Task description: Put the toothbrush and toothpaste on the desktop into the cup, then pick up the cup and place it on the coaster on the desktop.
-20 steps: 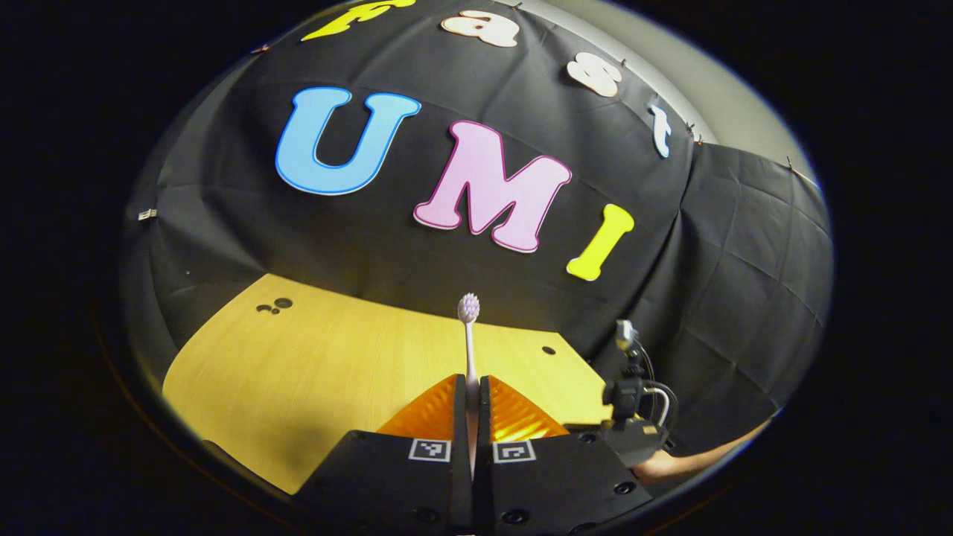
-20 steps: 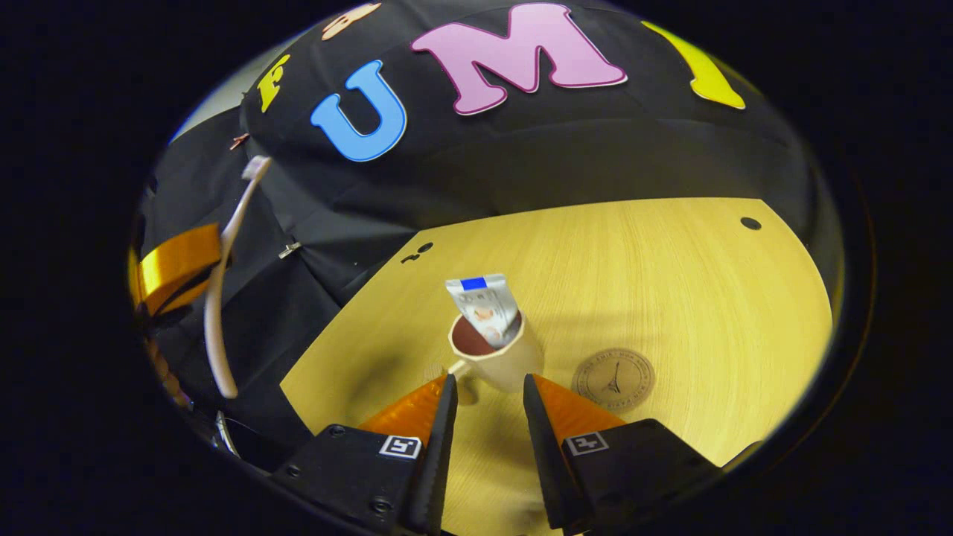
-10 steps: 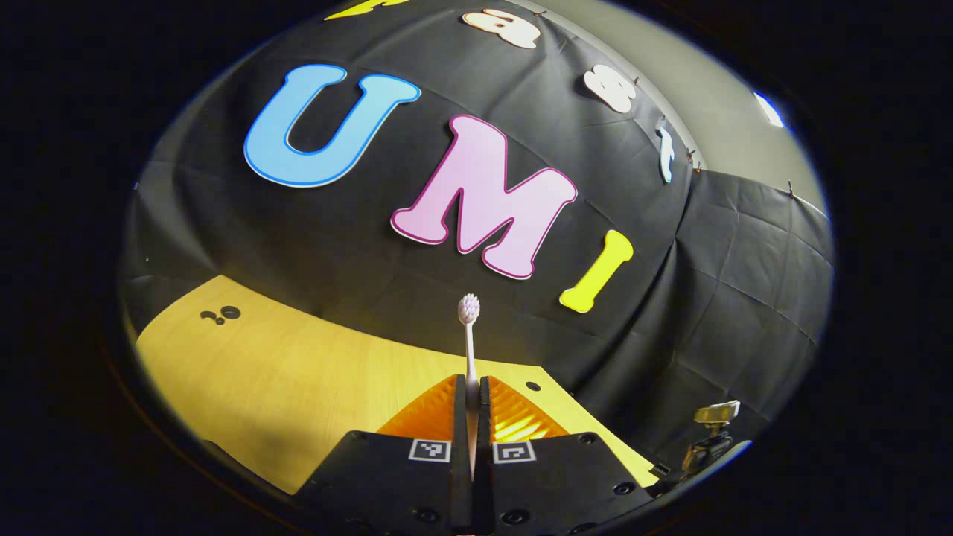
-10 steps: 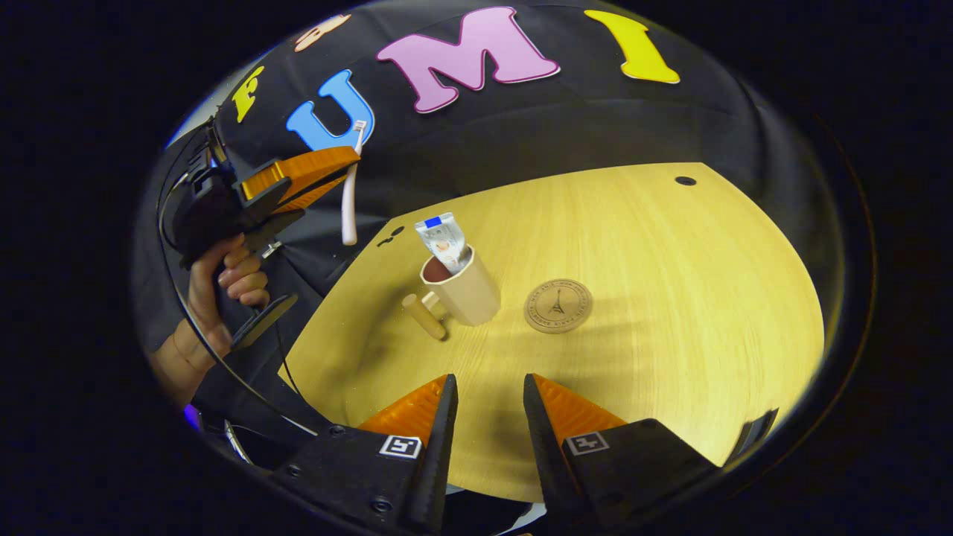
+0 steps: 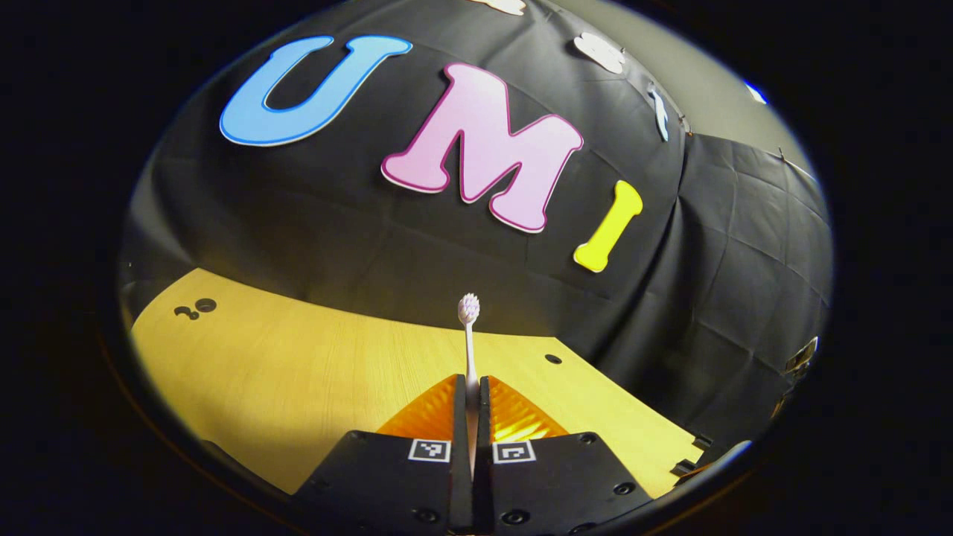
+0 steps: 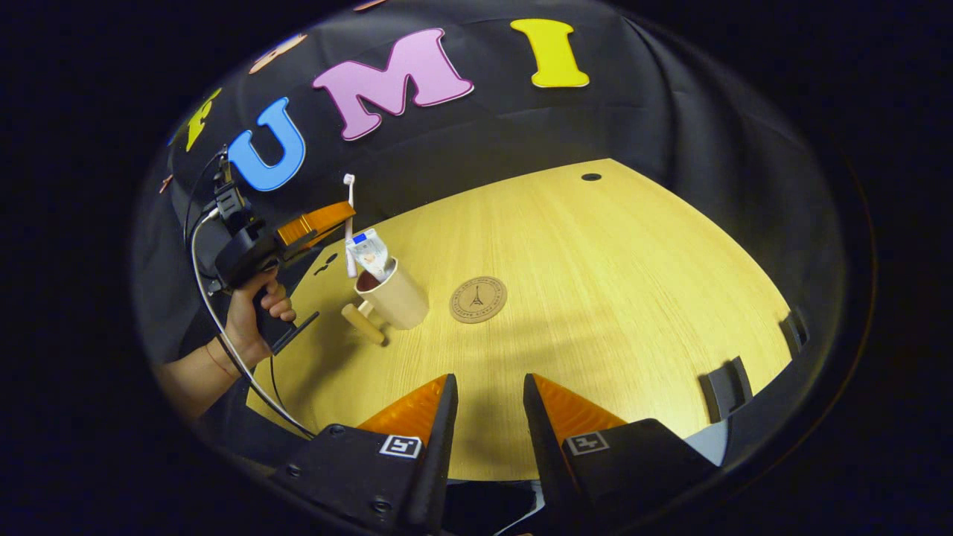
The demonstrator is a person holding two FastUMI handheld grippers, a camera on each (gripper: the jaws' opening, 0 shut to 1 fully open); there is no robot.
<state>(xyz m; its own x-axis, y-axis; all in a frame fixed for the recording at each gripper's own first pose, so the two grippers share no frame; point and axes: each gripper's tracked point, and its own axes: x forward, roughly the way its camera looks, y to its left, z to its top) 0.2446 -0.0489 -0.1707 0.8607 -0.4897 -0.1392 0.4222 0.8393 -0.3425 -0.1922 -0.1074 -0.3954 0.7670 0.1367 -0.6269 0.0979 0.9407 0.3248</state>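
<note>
My left gripper is pinching the slim white toothbrush upright beside the beige cup, while my right gripper is hanging open, holding nothing.

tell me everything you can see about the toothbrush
The toothbrush is slim and pale, plastic by its look, with a small head of white bristles on a thin neck. It stands bristles up, clamped between the fingers of the left hand-held gripper. In the right gripper view it hangs just left of the cup, not yet inside.
</note>
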